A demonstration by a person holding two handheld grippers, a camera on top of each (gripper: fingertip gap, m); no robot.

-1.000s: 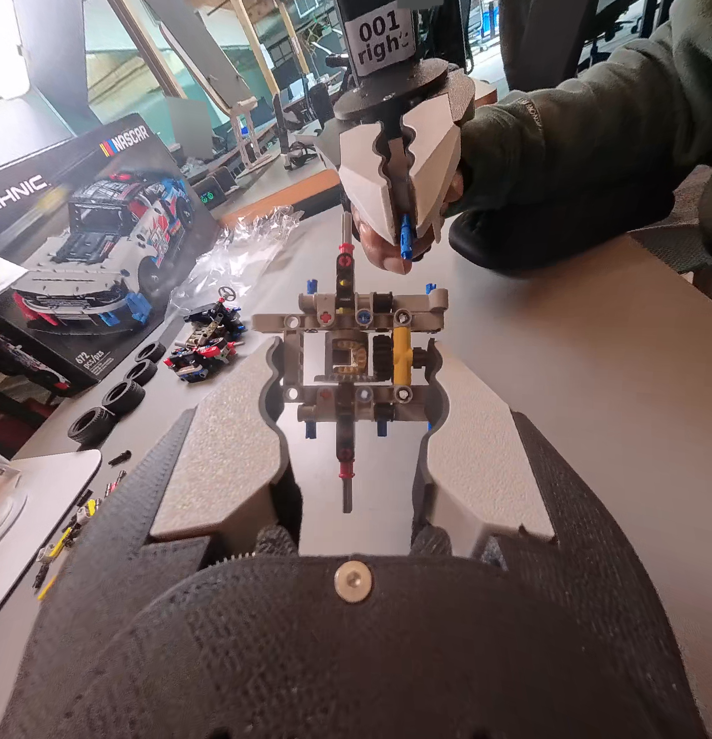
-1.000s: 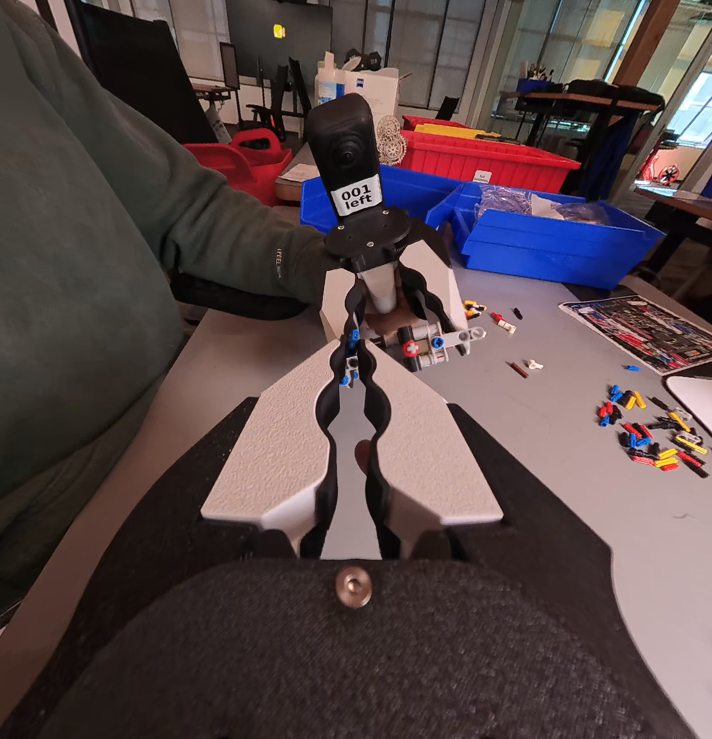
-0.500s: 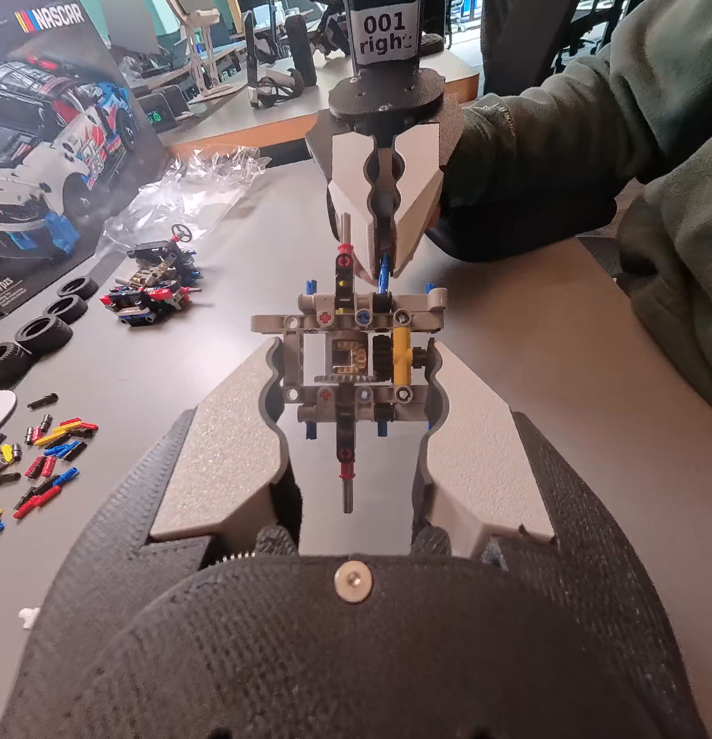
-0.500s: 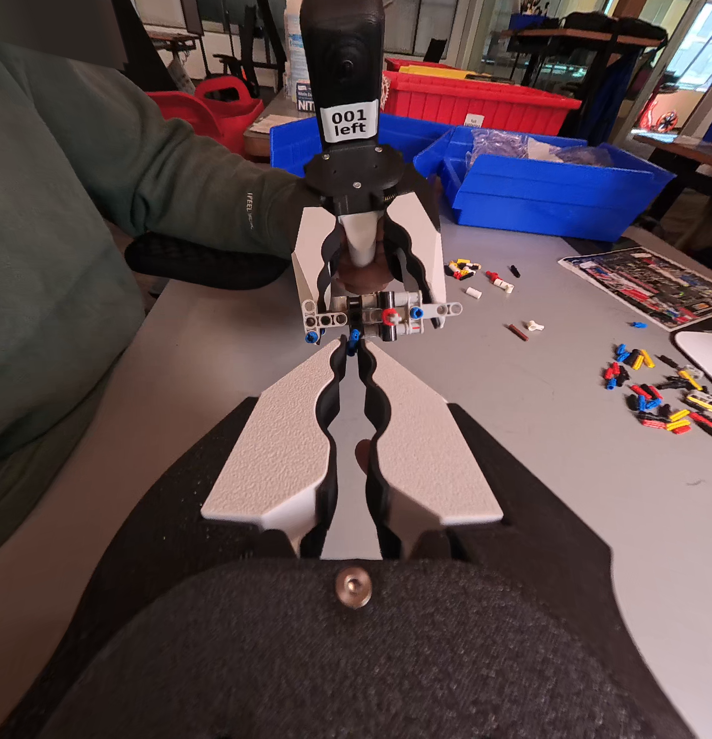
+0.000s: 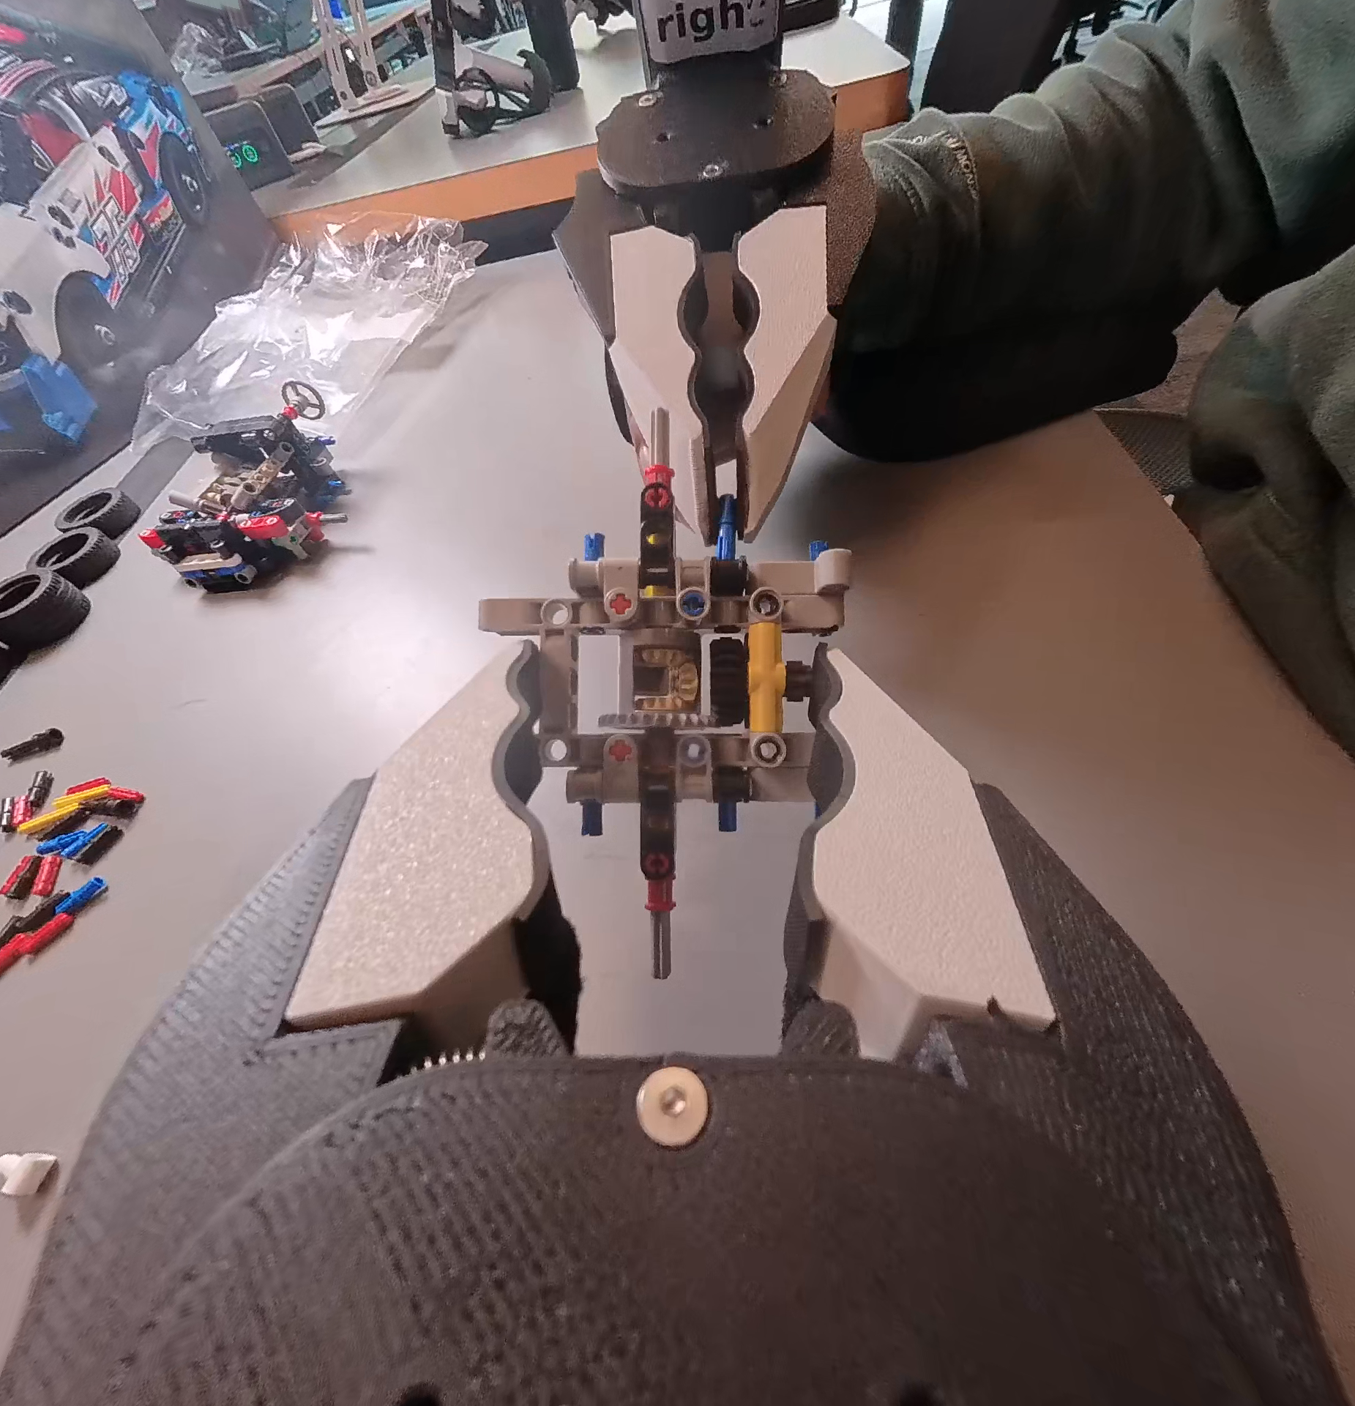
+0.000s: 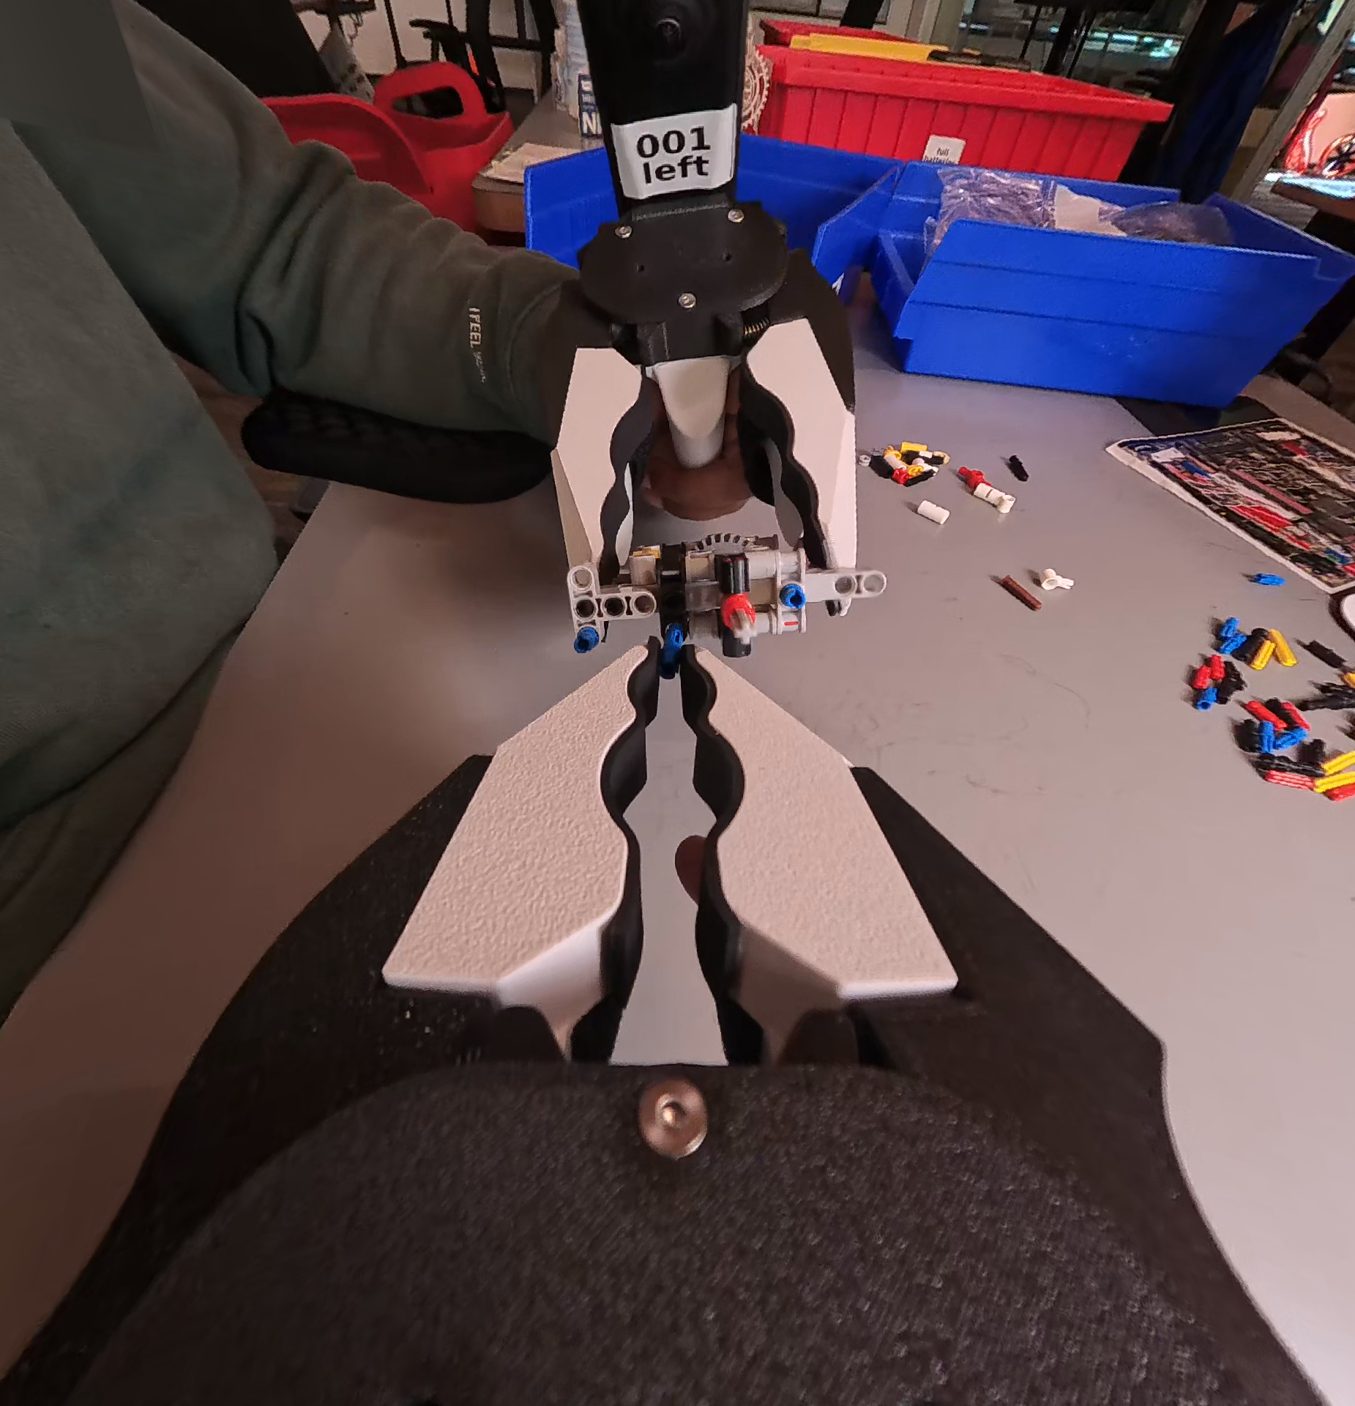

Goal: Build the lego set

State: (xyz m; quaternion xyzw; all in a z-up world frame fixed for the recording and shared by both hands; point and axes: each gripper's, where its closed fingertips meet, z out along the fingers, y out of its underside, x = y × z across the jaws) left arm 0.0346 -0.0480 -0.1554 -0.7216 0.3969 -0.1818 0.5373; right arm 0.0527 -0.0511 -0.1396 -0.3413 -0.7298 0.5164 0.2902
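My left gripper (image 5: 674, 711) is shut on a grey brick gear assembly (image 5: 663, 681) with a yellow connector, tan and black gears and a long black axle; both pads press its sides and hold it above the table. It also shows in the right wrist view (image 6: 723, 586). My right gripper (image 6: 668, 658) is shut on a small blue pin (image 6: 668, 653) and holds its tip against the assembly's near edge. In the left wrist view the right gripper (image 5: 723, 525) comes from above with the blue pin (image 5: 726, 517) at a black connector on the assembly's top beam.
A partly built brick chassis (image 5: 248, 502), black tyres (image 5: 43, 586), a clear plastic bag (image 5: 317, 304) and a printed box (image 5: 73, 198) lie left. Loose coloured pins (image 6: 1298, 730), an instruction booklet (image 6: 1267, 494) and blue bins (image 6: 1100, 304) lie right. A green sleeve (image 5: 1077, 228) is close. My two grippers' fingertips are within a few centimetres of each other.
The right gripper has carried the blue pin down to the assembly's top beam. The left gripper has kept its hold while turning, so the table's things shifted in view.
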